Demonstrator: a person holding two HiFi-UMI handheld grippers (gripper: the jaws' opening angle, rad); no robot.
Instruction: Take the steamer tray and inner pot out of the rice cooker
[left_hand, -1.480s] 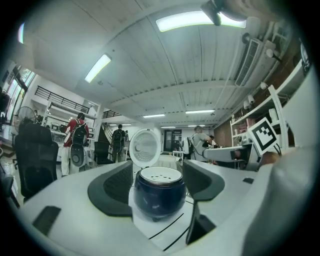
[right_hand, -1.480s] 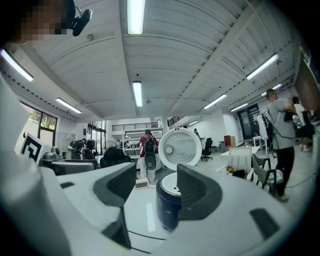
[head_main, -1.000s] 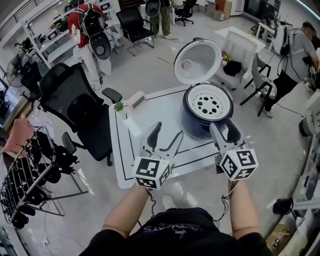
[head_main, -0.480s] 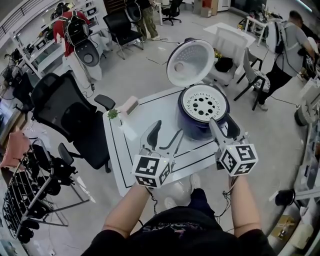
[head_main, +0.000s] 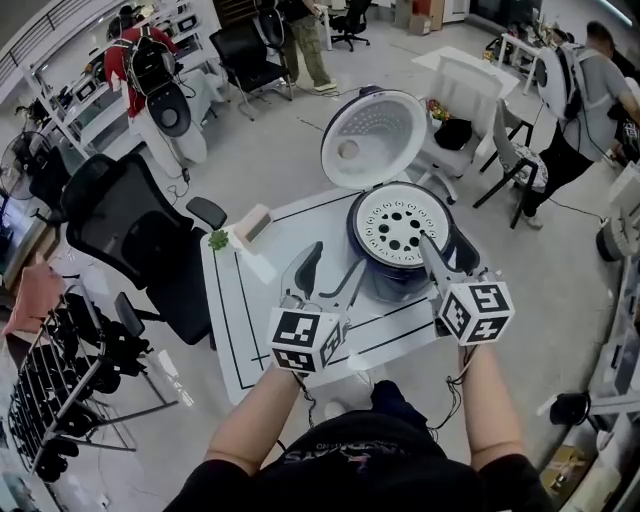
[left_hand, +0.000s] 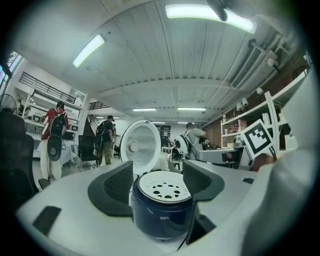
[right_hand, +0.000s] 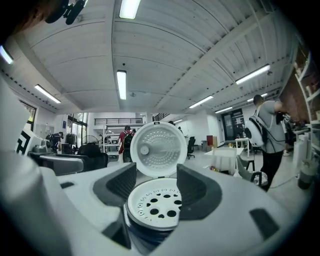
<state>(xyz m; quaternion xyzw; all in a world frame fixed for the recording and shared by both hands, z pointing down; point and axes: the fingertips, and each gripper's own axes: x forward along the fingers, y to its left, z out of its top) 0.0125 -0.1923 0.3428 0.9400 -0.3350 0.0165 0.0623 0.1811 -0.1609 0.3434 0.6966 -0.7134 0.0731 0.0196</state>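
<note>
Left hand-held gripper (head_main: 335, 262) and right hand-held gripper (head_main: 447, 258): both open, empty, near the cooker (head_main: 372, 272) on the counter (head_main: 250, 320). Lid (head_main: 372, 138) up, tray (head_main: 403, 223) seated inside.

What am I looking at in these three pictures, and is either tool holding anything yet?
There is no robot arm here: a person holds a two-jaw tool in each hand. The head view looks down from the person's head and shows the left tool and the right tool, each with a marker cube. The other two views ride on the tools and look along their jaws. On the white table stands a dark blue rice cooker. Its lid is swung up, and the white perforated steamer tray is seated on top. A small plant and a small box sit at the table's far left corner. Both tools' jaws stand apart and hold nothing.
</note>
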